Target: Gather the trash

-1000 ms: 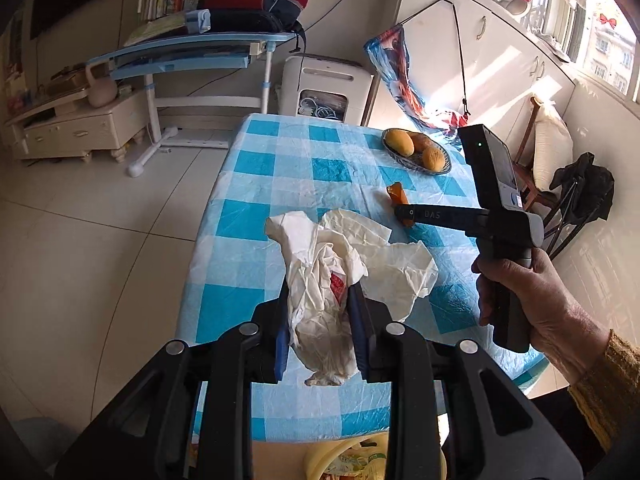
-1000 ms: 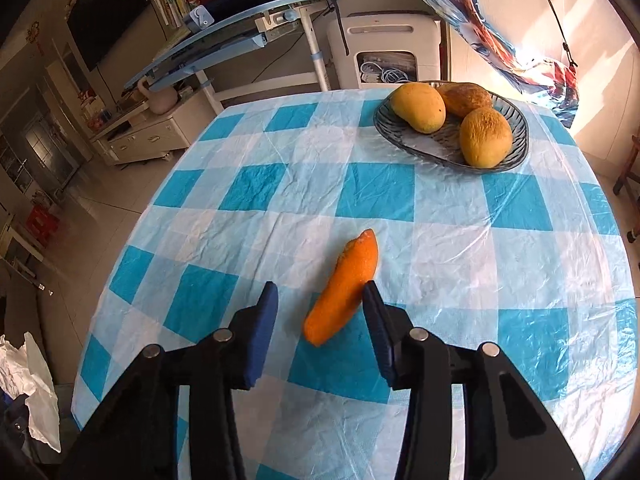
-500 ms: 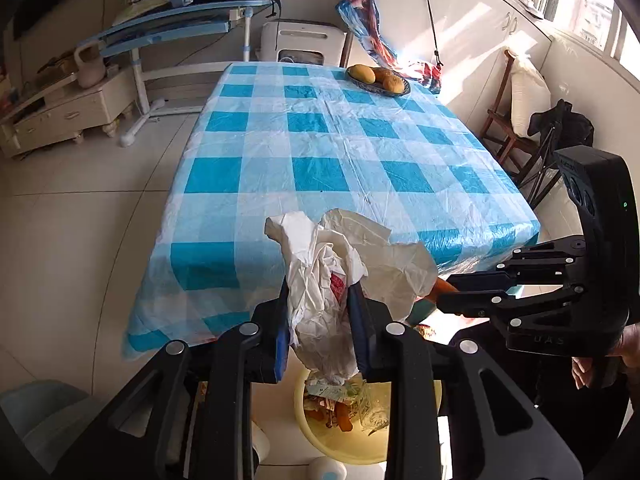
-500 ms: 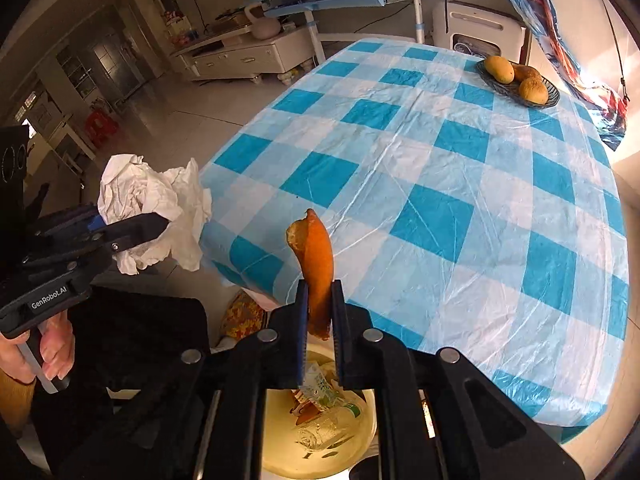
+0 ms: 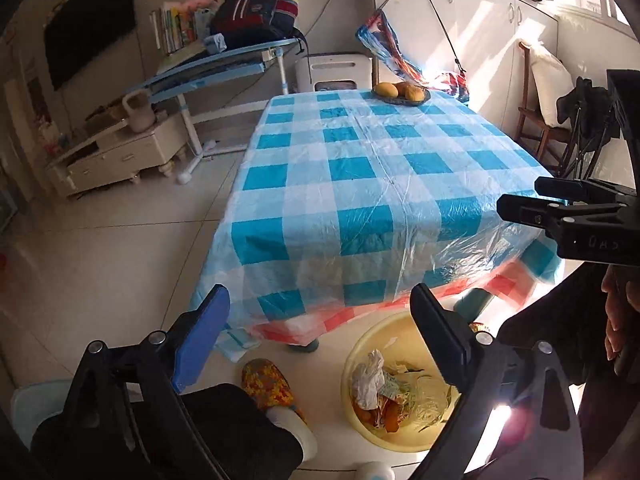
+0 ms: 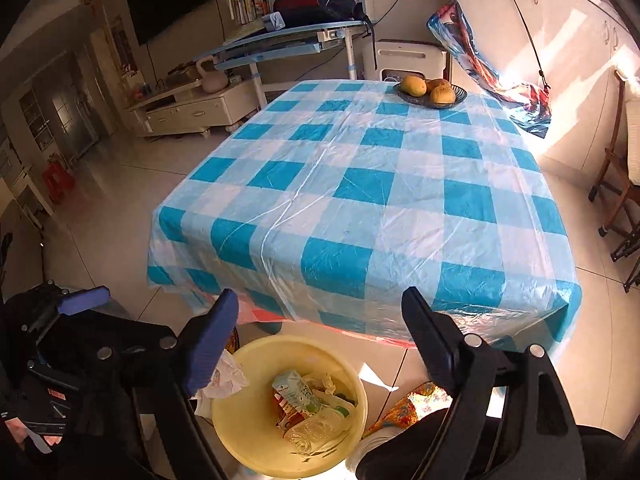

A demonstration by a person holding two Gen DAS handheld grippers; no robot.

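Note:
A yellow trash basin (image 5: 360, 354) sits on the floor below the table's near edge, also in the right wrist view (image 6: 240, 436). It holds crumpled white paper (image 5: 368, 378), orange peel (image 5: 390, 420), a carton (image 6: 294, 390) and a plastic bottle (image 6: 316, 430). A white crumpled bag (image 6: 224, 376) hangs at the basin's left rim. My left gripper (image 5: 320, 344) is open and empty above the basin. My right gripper (image 6: 320, 340) is open and empty above it too. The right gripper also shows at the right of the left wrist view (image 5: 560, 216).
The table with a blue checked cloth (image 6: 360, 184) carries a dish of fruit (image 6: 430, 90) at its far end. A patterned slipper (image 5: 270, 384) and the person's legs are beside the basin. A desk (image 6: 280, 46), cabinet (image 6: 192, 110) and chair (image 6: 620, 168) stand around.
Both grippers have opened over the basin. The left let go of the white crumpled bag and the right let go of the orange peel; both now lie in or at the basin.

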